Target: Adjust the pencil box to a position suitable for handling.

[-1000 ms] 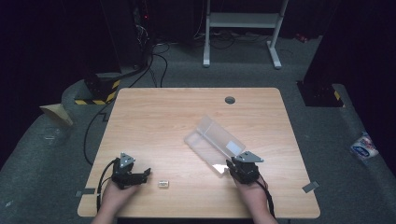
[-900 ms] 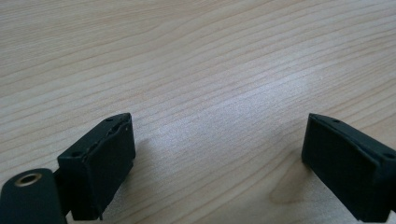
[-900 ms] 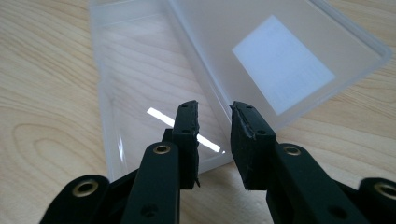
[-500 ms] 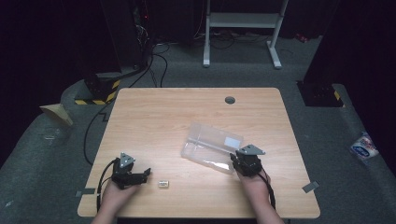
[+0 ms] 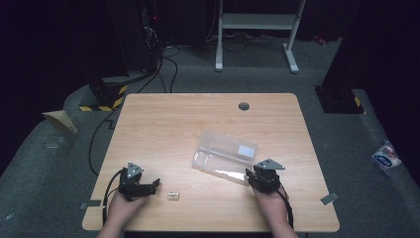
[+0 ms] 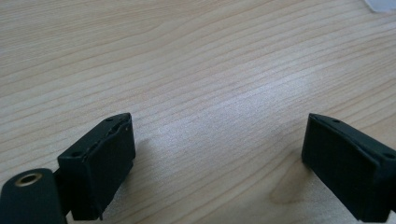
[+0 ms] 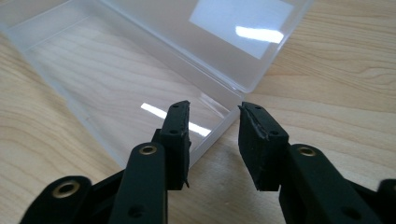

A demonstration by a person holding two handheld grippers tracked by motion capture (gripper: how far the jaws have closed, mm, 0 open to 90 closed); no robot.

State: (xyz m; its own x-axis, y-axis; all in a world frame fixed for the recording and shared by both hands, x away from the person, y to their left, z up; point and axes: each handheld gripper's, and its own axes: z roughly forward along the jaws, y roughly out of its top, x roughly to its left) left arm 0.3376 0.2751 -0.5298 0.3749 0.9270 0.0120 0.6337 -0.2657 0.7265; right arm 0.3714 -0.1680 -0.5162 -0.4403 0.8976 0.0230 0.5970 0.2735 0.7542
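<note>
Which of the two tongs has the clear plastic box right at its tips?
The right tongs: one tip reaches over the near wall of the open clear plastic box, not pressing it. The left tongs gape wide over bare wooden table.

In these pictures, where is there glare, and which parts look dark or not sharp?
Right gripper view: bright white glare patches on the clear plastic box, and the near jaws look soft. Left gripper view: a pale sheen on the table, with faint shadows beside the jaws. High view: the table is lit, the floor around it is nearly black.
</note>
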